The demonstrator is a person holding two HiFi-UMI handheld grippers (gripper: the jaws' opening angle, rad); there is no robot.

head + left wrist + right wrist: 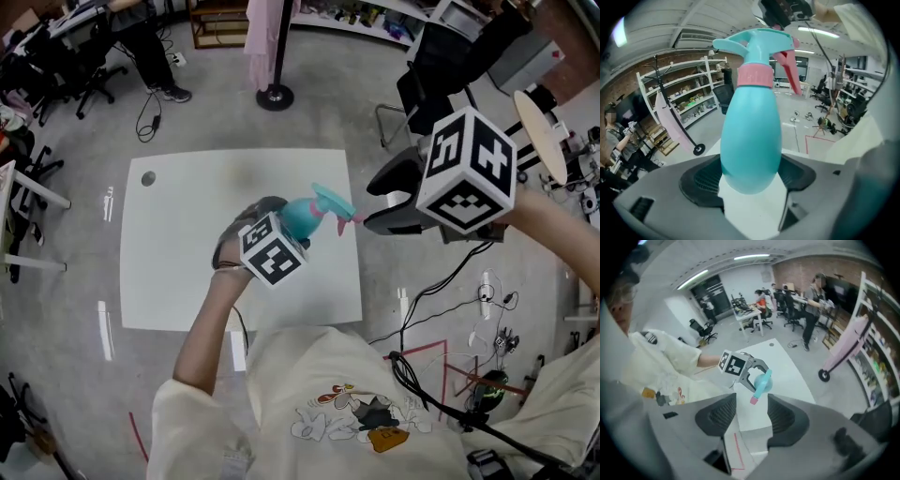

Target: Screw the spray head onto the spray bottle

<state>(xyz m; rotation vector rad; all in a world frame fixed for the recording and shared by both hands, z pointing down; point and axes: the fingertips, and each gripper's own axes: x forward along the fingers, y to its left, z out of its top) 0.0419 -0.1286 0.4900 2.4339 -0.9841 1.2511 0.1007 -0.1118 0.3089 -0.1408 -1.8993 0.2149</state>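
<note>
A teal spray bottle [298, 218] is held up above the white table [187, 234] with my left gripper [284, 223] shut on its belly. In the left gripper view the bottle [751, 140] stands upright between the pads. The teal spray head [761, 44] sits on its neck over a pink collar [754, 76], with the pink trigger [790, 70] hanging at the right. My right gripper [371, 201] stands open just right of the head's nozzle, apart from it. In the right gripper view the bottle [762, 380] lies beyond the open right gripper [751, 416], with nothing between the pads.
A black office chair [431, 75] and a round wooden tabletop [542, 131] are at the right. A pole's black base [275, 97] stands beyond the table. Cables [478, 300] trail on the floor at the right. People sit at desks [754, 310] in the background.
</note>
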